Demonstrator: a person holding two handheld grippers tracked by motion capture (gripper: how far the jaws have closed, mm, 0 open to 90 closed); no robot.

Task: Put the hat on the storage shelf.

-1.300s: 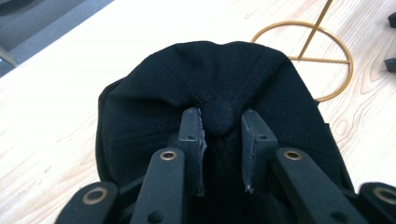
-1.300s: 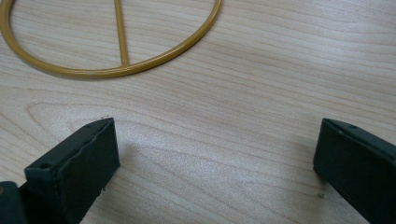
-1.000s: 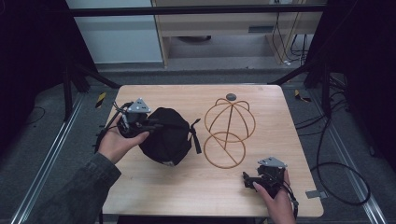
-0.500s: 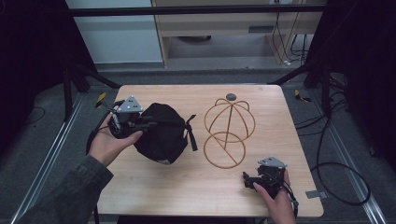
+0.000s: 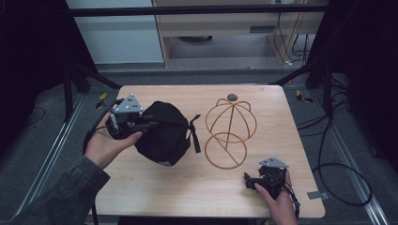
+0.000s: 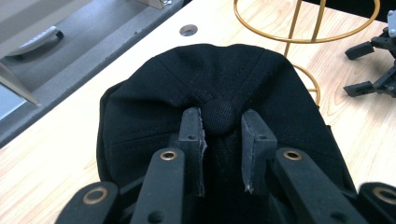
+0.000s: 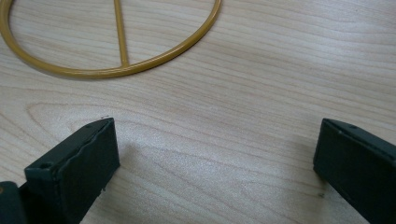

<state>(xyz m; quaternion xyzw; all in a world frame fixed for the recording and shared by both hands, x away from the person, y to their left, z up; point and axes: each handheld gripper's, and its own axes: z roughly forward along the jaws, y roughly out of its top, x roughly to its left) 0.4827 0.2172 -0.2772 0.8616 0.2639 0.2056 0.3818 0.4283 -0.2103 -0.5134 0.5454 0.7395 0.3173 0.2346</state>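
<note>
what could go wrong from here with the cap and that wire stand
1. The left gripper pinches only the small top button of the black cap, so the soft fabric could slip out when lifted.
2. The cap's strap dangles toward the gold wire stand and might snag on it.
3. The stand looks light, and the right gripper rests open on the table, away from it, so a nudge from the cap could shift or tip the stand.

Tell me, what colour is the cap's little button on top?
Black, like the rest of the cap. The button shows best in the left gripper view.
</note>
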